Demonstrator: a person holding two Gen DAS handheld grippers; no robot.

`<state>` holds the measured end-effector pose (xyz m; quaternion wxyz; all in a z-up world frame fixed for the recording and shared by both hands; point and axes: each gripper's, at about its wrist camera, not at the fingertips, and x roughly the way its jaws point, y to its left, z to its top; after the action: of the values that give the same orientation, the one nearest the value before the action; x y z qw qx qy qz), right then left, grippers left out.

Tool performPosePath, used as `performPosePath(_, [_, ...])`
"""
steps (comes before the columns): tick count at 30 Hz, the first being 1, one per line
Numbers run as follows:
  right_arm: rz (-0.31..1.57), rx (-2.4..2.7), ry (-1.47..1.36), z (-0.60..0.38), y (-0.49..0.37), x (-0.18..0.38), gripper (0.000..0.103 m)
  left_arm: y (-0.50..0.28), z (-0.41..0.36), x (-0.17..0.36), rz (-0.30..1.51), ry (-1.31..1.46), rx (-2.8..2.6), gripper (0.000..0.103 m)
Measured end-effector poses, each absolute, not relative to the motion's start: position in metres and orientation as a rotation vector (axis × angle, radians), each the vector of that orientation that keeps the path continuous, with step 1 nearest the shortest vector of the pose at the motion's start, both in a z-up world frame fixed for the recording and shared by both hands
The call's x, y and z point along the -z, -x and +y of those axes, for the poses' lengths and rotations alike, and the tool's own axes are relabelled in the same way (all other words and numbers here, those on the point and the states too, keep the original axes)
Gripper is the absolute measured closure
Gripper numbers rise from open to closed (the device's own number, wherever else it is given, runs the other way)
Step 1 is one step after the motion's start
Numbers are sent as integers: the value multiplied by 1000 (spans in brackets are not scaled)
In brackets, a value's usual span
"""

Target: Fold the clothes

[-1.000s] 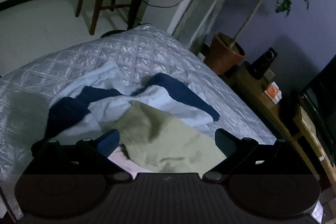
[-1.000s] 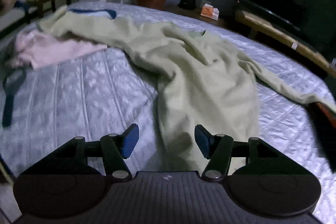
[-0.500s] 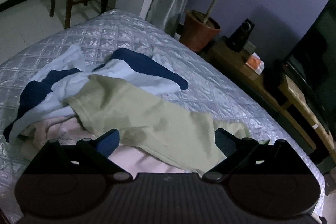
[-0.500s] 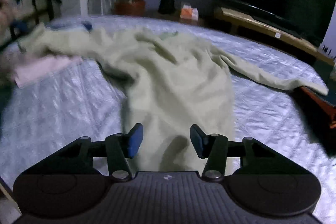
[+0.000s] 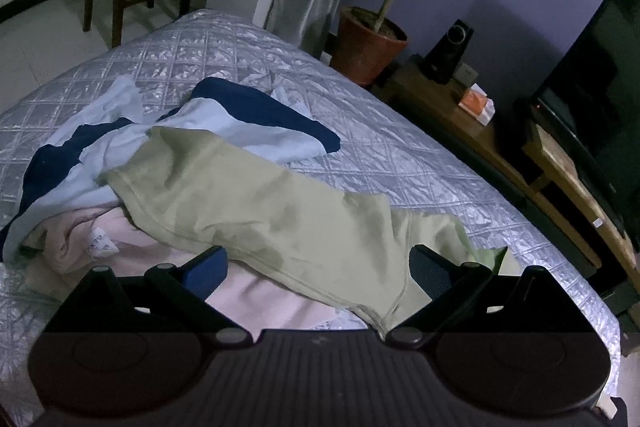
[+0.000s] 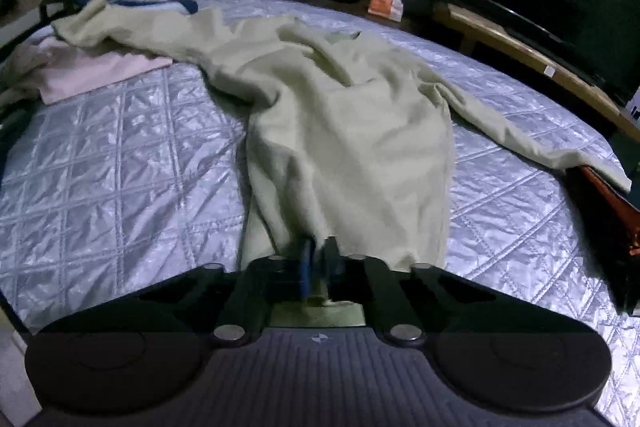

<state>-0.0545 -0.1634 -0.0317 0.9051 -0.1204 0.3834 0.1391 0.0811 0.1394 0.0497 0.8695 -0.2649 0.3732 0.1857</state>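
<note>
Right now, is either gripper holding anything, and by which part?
The right gripper is shut on the green shirt, pinching its near bottom hem. The left gripper is open above the shirt's sleeve, holding nothing.

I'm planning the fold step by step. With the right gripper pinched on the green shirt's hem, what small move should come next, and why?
Probably close the open left gripper on the sleeve edge lying between its fingers. The right gripper is already shut on the olive-green long-sleeve shirt, whose other sleeve is draped over the pink garment and the blue-and-white garment; a second hold would let both pull it flat on the quilted bedspread.
</note>
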Motion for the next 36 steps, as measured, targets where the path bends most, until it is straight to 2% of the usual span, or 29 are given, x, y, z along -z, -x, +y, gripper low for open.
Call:
performPosePath(7, [583, -427, 226, -136, 77, -16, 100, -81, 140, -51, 777, 559, -391, 7])
performPosePath(12, [645, -720, 275, -70, 108, -9, 99, -79, 145, -57, 753, 571, -395, 6])
performPosePath(14, [746, -824, 395, -43, 119, 13, 91, -80, 145, -56, 758, 566, -388, 6])
performPosePath(20, [775, -748, 261, -80, 115, 5, 85, -83, 144, -52, 795, 547, -354, 6])
performPosePath(21, [772, -712, 279, -91, 112, 2, 75, -83, 144, -52, 794, 548, -351, 6])
performPosePath(22, [766, -652, 321, -106, 108, -2, 58, -83, 144, -52, 796, 550, -347, 6])
performPosePath(24, [771, -545, 394, -132, 99, -8, 43, -83, 143, -51, 801, 546, -340, 6])
performPosePath(26, [839, -418, 466, -165, 89, -5, 42, -84, 142, -50, 806, 542, -334, 6])
performPosePath(28, [957, -283, 347, -202, 69, -3, 44, -84, 140, -49, 810, 535, -330, 6])
performPosePath(29, [955, -243, 239, -221, 64, -9, 44, -84, 139, -49, 810, 532, -328, 6])
performPosePath(32, [1025, -196, 237, -241, 45, -5, 46, -85, 134, -48, 816, 524, -319, 6])
performPosePath(33, [1049, -209, 272, -242, 40, -2, 48, -86, 132, -47, 819, 521, -315, 6])
performPosePath(35, [1104, -264, 160, -249, 34, 1, 59, -87, 129, -47, 825, 511, -309, 6])
performPosePath(36, [1144, -285, 112, -252, 32, 4, 61, -88, 128, -47, 825, 509, -308, 6])
